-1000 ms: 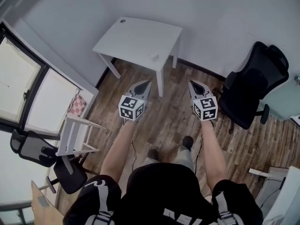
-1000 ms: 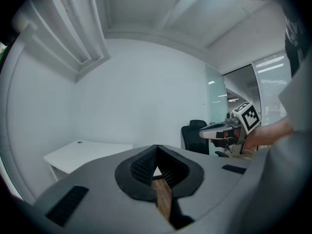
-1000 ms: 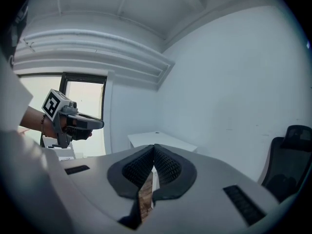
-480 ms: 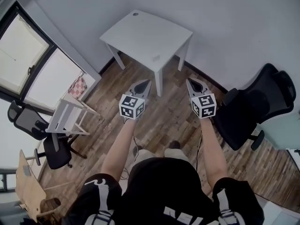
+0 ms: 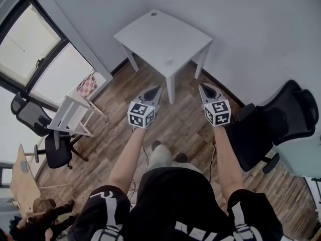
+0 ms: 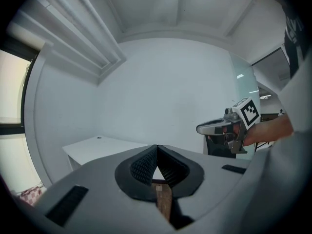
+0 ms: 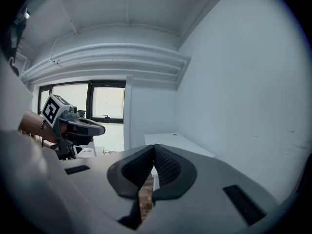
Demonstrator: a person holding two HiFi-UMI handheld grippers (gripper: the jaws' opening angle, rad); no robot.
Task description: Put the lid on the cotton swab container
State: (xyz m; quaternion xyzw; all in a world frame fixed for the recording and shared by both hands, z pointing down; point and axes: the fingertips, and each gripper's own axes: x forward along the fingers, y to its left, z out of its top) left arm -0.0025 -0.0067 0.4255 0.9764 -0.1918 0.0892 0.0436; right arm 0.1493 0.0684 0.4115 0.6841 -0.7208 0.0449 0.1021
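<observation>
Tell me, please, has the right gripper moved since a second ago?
Yes: the right gripper swung up-frame relative to the black office chair, nearer the white table.

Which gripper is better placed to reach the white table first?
Left, narrowly: in the head view the left gripper lies nearer the table's near corner than the right gripper. Both are shut, empty.

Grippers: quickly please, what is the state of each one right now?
Left gripper: closed, holding nothing.
Right gripper: closed, holding nothing.
</observation>
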